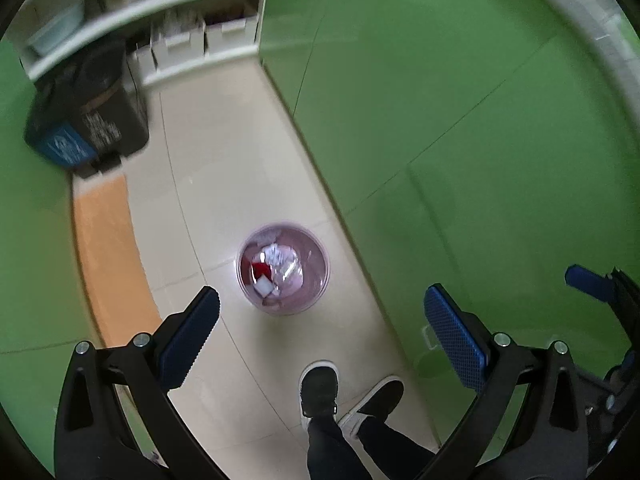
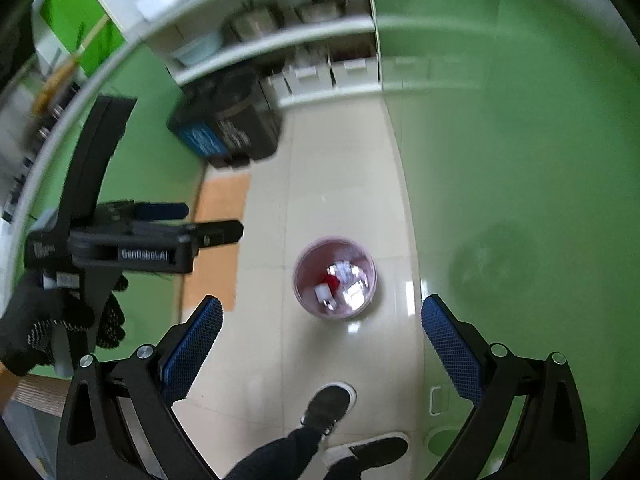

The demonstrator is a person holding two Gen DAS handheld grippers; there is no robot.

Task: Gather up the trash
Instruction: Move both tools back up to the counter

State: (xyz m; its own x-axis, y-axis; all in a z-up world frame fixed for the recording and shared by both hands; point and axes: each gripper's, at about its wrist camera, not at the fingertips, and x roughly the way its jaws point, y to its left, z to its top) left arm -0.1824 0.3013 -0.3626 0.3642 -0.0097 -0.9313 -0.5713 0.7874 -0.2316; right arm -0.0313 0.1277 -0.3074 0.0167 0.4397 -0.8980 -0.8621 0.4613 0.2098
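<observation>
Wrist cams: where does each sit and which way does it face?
Left wrist: on the left hand-held gripper, aimed down at the floor and the pink bin; its open fingers, both shoes and the right hand-held gripper's tip at the right edge show.
Right wrist: on the right hand-held gripper, aimed down at the bin; its open fingers, the shoes, and the gloved hand holding the left hand-held gripper show.
Shared: bin, shoes, black box, shelf.
</observation>
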